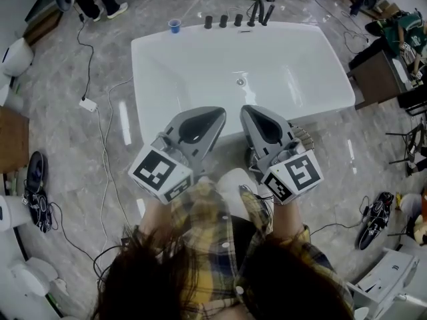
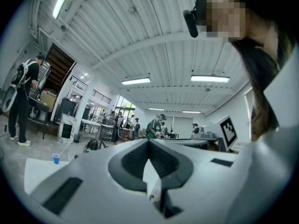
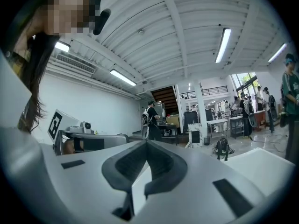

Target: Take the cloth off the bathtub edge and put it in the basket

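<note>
Holding left gripper and right gripper closed and empty at the near edge of the bathtub; I'm seeing no cloth there.

head view looks steeply down on the tub from close above, both gripper views sit low side by side, facing level across it, so all three share the tub.

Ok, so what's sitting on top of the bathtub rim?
On the far rim of the bathtub: a blue cup and a row of dark tap fittings. The left gripper and right gripper cover part of the near rim, and no cloth shows.
</note>
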A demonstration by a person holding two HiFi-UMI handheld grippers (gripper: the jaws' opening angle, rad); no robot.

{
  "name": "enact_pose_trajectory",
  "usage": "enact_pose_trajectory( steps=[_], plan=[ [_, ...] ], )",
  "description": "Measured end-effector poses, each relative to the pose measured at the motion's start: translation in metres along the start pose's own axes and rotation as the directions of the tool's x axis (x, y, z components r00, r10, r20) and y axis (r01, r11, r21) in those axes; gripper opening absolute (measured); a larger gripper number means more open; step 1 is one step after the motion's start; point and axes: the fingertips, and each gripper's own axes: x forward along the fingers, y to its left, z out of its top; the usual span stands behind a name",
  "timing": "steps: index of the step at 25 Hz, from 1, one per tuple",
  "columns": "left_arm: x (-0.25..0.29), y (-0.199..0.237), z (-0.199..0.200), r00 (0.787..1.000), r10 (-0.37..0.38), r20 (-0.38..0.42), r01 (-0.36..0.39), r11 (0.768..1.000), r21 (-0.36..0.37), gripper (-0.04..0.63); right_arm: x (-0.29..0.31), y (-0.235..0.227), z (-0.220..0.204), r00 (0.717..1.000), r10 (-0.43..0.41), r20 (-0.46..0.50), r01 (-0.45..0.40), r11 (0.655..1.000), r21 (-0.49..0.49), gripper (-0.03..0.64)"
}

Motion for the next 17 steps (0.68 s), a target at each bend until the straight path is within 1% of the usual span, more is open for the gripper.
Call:
enact_pose_trajectory(
  steps=[7,17],
  plan=[
    [-0.004,-0.004,-0.004,1.0,0.005,-0.003,-0.005,1.0,-0.008,0.018,-0.005,0.006,-0.008,1.0,-0.017,-0.023,0.016,0.999,-0.045,0.015],
    [-0.004,-0.005,-0.006,1.0,0.01,-0.016,-0.01,1.0,-0.02,0.018,-0.006,0.007,-0.01,1.0,-0.01,-0.023,0.01,1.0,-0.013,0.015]
  ],
)
